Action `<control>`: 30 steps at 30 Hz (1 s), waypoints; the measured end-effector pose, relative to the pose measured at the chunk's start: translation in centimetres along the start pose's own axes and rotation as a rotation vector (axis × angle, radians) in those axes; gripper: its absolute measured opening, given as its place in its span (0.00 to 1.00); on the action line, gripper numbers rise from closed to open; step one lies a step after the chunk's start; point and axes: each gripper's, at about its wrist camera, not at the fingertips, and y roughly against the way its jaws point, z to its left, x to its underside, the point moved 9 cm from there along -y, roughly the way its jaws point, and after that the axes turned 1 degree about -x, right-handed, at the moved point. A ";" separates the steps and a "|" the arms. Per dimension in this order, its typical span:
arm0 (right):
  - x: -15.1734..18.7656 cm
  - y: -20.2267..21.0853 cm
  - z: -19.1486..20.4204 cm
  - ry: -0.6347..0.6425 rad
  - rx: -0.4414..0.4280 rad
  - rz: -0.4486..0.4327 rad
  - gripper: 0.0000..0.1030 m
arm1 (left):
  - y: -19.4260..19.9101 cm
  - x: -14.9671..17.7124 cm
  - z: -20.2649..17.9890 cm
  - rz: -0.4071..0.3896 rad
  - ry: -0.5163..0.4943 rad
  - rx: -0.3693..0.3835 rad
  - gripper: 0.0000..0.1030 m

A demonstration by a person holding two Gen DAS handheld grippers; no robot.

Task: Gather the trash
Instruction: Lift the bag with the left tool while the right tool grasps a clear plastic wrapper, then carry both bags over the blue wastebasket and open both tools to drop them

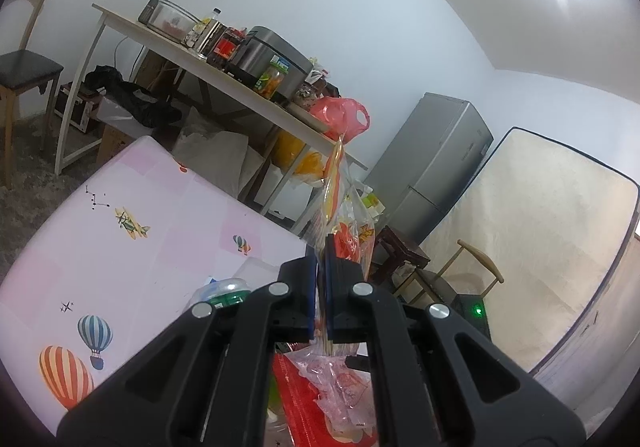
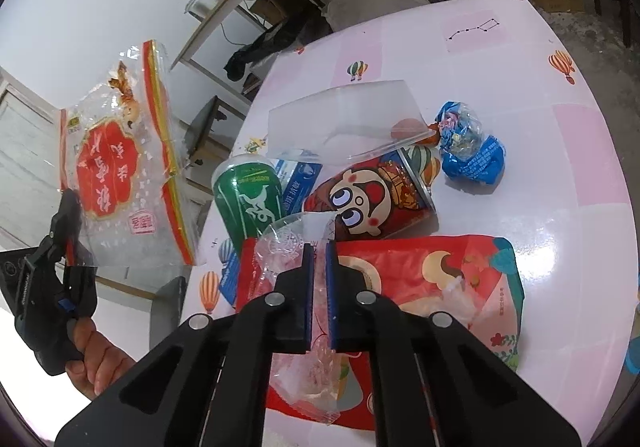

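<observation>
My left gripper (image 1: 320, 259) is shut on a clear plastic bag with a red label (image 1: 342, 207), held up in the air off the table's edge; the bag (image 2: 116, 163) and the left gripper (image 2: 70, 207) show at the left of the right wrist view. My right gripper (image 2: 319, 247) is shut on a crumpled clear wrapper (image 2: 288, 243) above a red snack bag (image 2: 444, 279). On the pink table (image 2: 560, 207) lie a green can (image 2: 248, 199), a red cartoon cup (image 2: 372, 199), a clear plastic sheet (image 2: 344, 119) and a blue wrapper (image 2: 472, 151).
A long white table (image 1: 168, 47) with a rice cooker (image 1: 272, 59), jars and a red bag (image 1: 340, 115) stands behind. A grey fridge (image 1: 436, 163), a leaning mattress (image 1: 540, 247), wooden chairs (image 1: 24, 75) and boxes on the floor surround the pink table.
</observation>
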 end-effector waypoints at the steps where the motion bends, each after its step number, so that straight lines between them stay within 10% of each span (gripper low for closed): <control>1: -0.1 0.3 0.3 0.009 -0.002 -0.011 0.05 | 0.0 -0.1 -0.1 -0.003 -0.005 -0.004 0.02; 17: 0.8 7.8 0.2 0.024 -0.073 -0.109 0.06 | -0.4 0.4 -4.2 -0.004 -0.063 0.007 0.02; 22: 3.0 6.7 -1.1 0.039 -0.008 -0.049 0.49 | -0.5 0.9 -5.3 0.004 -0.070 0.012 0.02; 30: 5.7 4.9 -3.0 0.137 0.144 -0.027 0.62 | -0.7 2.0 -5.6 0.028 -0.077 0.000 0.02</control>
